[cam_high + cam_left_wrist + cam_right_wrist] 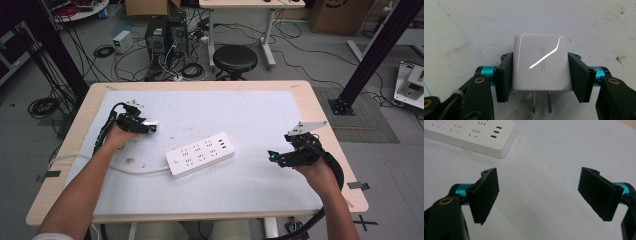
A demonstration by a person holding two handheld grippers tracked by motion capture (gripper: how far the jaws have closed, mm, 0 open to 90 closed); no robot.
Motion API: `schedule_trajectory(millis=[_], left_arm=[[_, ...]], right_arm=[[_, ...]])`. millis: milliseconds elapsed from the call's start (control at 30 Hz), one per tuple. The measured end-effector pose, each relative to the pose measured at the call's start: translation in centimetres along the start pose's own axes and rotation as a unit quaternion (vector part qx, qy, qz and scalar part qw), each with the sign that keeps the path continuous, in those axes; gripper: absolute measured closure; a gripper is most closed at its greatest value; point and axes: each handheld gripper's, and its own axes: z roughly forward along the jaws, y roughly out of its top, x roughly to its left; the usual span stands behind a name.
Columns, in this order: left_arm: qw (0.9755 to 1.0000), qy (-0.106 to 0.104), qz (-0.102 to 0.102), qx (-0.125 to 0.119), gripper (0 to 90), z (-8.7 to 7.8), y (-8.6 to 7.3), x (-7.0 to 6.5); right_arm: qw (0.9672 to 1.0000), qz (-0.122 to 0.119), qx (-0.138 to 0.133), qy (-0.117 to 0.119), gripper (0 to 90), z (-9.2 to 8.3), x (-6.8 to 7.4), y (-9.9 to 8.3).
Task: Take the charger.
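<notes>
A glossy white plug-in charger (pixel 540 65) sits between the pads of my left gripper (pixel 540 72), which is shut on its two sides. Its two metal prongs (pixel 541 101) point back toward the camera. In the high view the left gripper (pixel 149 126) hovers low over the left part of the white mat with the charger (pixel 152 122) at its tip. A white power strip (pixel 201 153) lies slanted at the mat's centre, to the right of that gripper. My right gripper (pixel 273 157) stands open at the right, nothing between its pads (pixel 486 195); the strip's end (pixel 471 135) lies beyond them.
A white mat (pixel 250 110) covers most of the wooden table (pixel 320 115). The strip's white cable (pixel 135 171) runs left toward the table edge. Beyond the far edge stand a black stool (pixel 235 59), computer cases and loose cables on the floor.
</notes>
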Motion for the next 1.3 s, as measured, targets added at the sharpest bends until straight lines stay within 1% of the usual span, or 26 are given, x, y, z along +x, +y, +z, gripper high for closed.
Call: schedule_trajectory(millis=[33,167,267,300,333,367,433,500,533,600,633,667,700,733,767,833,900,1000,1067,1100,1133,1233,1267,1300], left_arm=[[1.0,0.002,0.004,-0.001,42.1,0.0,0.0,0.0],[0.9998,0.003,-0.001,-0.018,42.5,-0.4,-0.2,0.0],[0.9998,0.005,0.005,-0.021,42.6,-0.7,-0.2,-0.2],[0.9994,0.008,0.011,-0.033,42.6,-1.1,-0.2,-0.4],[0.9992,0.007,0.011,-0.037,42.7,-1.3,-0.2,-0.5],[0.9991,0.006,0.016,-0.039,42.6,-1.5,-0.2,-0.6],[0.9985,0.008,0.018,-0.051,42.7,-2.0,-0.2,-1.0],[0.9983,0.006,0.02,-0.055,42.7,-2.3,-0.2,-1.2],[0.9969,0.004,0.021,-0.076,42.7,-3.2,-0.4,-1.7],[0.9955,-0.001,0.02,-0.092,42.7,-3.8,-0.6,-2.1],[0.9942,-0.005,0.024,-0.105,42.7,-4.1,-0.7,-2.3],[0.9932,-0.01,0.022,-0.114,42.7,-4.4,-0.9,-2.5],[0.9925,-0.008,0.026,-0.119,42.7,-4.7,-1.0,-2.7],[0.9917,-0.013,0.028,-0.125,42.7,-5.1,-1.1,-2.8],[0.9917,-0.013,0.028,-0.125,42.7,-5.1,-1.1,-2.8],[0.9895,-0.015,0.025,-0.141,42.7,-5.6,-1.4,-3.2],[0.9883,-0.018,0.018,-0.151,42.7,-6.1,-1.8,-3.7],[0.9868,-0.018,0.026,-0.159,42.6,-7.0,-2.3,-4.3],[0.9851,-0.018,0.028,-0.169,42.6,-7.5,-2.7,-4.8],[0.9846,-0.017,0.034,-0.171,42.6,-7.8,-2.8,-5.1],[0.9841,-0.018,0.033,-0.173,42.6,-8.1,-2.9,-5.4],[0.9811,-0.023,0.037,-0.189,42.6,-9.1,-3.1,-6.2],[0.9807,-0.023,0.041,-0.19,42.6,-9.4,-3.2,-6.5],[0.9801,-0.025,0.043,-0.192,42.6,-9.8,-3.3,-6.9]], right_arm=[[1.0,0.0,0.0,0.0,17.5,0.0,0.0,0.0],[1.0,0.003,0.001,0.0,17.6,-0.1,0.0,-0.2],[1.0,0.004,0.0,0.0,17.6,-0.1,-0.1,-0.2],[1.0,0.005,-0.001,0.0,17.5,-0.2,0.0,-0.2],[1.0,0.004,-0.001,-0.001,17.5,-0.2,0.0,-0.2],[1.0,0.004,-0.002,-0.001,17.6,-0.2,0.0,-0.2],[1.0,0.002,-0.004,-0.001,17.6,-0.3,0.1,-0.2],[1.0,0.002,-0.005,-0.001,17.6,-0.3,0.2,-0.2],[1.0,0.0,-0.007,-0.004,17.6,-0.5,0.3,-0.2],[0.9999,-0.001,-0.009,-0.004,17.6,-0.6,0.4,-0.2],[0.9999,-0.002,-0.011,-0.004,17.6,-0.7,0.5,-0.2],[0.9999,-0.002,-0.012,-0.005,17.5,-0.7,0.6,-0.3],[0.9999,-0.003,-0.013,-0.006,17.6,-0.8,0.6,-0.3],[0.9999,-0.003,-0.013,-0.006,17.5,-0.8,0.7,-0.4],[0.9999,-0.003,-0.013,-0.006,17.5,-0.8,0.7,-0.4],[0.9999,-0.002,-0.014,-0.007,17.5,-0.8,0.8,-0.4],[0.9998,-0.006,-0.017,-0.01,17.5,-0.8,0.8,-0.5],[0.9997,0.0,-0.018,-0.017,17.5,-0.8,0.8,-0.6],[0.9997,-0.001,-0.017,-0.015,17.5,-0.7,0.9,-0.7],[0.9997,-0.001,-0.018,-0.014,17.5,-0.7,1.0,-0.7],[0.9997,-0.001,-0.019,-0.013,17.5,-0.6,1.0,-0.6],[0.9997,-0.001,-0.023,-0.011,17.5,-0.6,1.2,-0.6],[0.9996,-0.006,-0.026,-0.009,17.5,-0.6,1.2,-0.6],[0.9996,-0.003,-0.026,-0.007,17.5,-0.6,1.3,-0.6]])
